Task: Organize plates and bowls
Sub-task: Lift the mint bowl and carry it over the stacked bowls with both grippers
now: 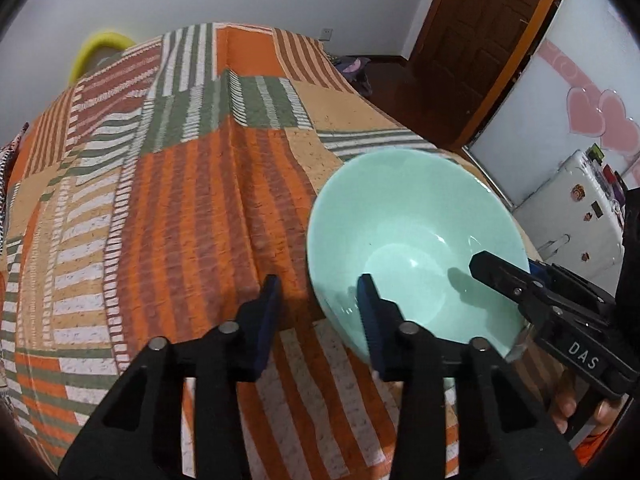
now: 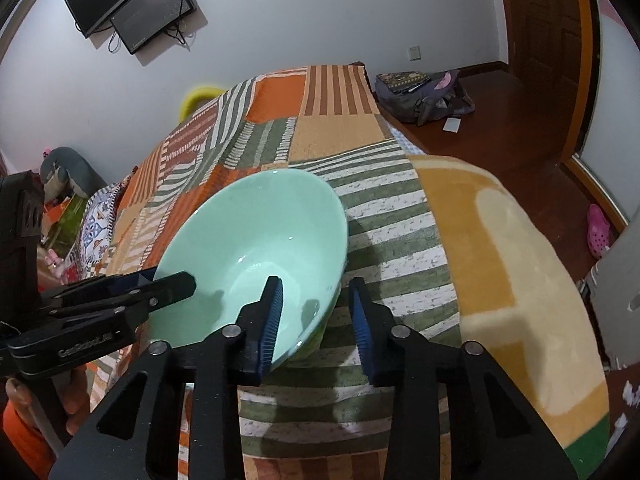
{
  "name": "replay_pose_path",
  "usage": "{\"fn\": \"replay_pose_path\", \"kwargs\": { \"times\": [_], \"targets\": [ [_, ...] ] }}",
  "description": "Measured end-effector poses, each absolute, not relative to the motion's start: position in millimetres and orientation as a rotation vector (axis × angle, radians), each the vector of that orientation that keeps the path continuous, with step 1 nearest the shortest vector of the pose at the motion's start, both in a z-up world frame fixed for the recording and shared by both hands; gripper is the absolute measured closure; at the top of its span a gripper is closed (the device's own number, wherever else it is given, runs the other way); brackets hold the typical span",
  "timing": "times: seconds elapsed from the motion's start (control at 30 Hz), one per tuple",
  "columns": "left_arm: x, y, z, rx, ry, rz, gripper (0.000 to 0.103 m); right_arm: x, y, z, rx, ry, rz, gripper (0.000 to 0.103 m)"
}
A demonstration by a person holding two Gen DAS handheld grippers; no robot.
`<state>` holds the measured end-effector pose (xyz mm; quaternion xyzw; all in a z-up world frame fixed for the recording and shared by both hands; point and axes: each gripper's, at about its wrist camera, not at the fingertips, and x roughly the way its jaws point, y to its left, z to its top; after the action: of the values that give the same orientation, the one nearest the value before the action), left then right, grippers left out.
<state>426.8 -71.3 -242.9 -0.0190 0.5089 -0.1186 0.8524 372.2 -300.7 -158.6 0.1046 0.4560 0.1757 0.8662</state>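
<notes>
You look early in the job: only one bowl is in view, on the quilt at its near right. No plates or stack show, so the sorting seems still ahead.

Your left gripper straddles the near left rim, one finger inside and one outside. Cloth shows between the outer pad and the wall, so it is not clamped yet. Your right gripper straddles the near right rim the same way, also loose.

The bowl is mint green, glossy, glazed, round and deep with flared sides. The quilt is soft, crinkled patchwork in orange, green and tan stripes.
</notes>
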Motion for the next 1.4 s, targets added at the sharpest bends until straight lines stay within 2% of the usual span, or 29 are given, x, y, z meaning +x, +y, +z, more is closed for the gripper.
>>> {"fn": "replay_pose_path", "kwargs": {
  "times": [0.1,0.6,1.03,1.4],
  "targets": [
    [428,-78,-248,-0.035,1.081,-0.278,0.086,373,-297,-157,0.204,0.949,0.370,0.077],
    [383,-71,-213,-0.027,1.040,-0.253,0.086,349,-286,-130,0.179,0.942,0.383,0.078],
    [296,-49,-146,-0.029,0.934,-0.206,0.086,291,-260,-83,0.162,0.864,0.447,0.077],
    [218,-9,-111,-0.052,0.870,-0.134,0.086,244,-224,-62,0.141,0.817,0.527,0.076]
  ]
}}
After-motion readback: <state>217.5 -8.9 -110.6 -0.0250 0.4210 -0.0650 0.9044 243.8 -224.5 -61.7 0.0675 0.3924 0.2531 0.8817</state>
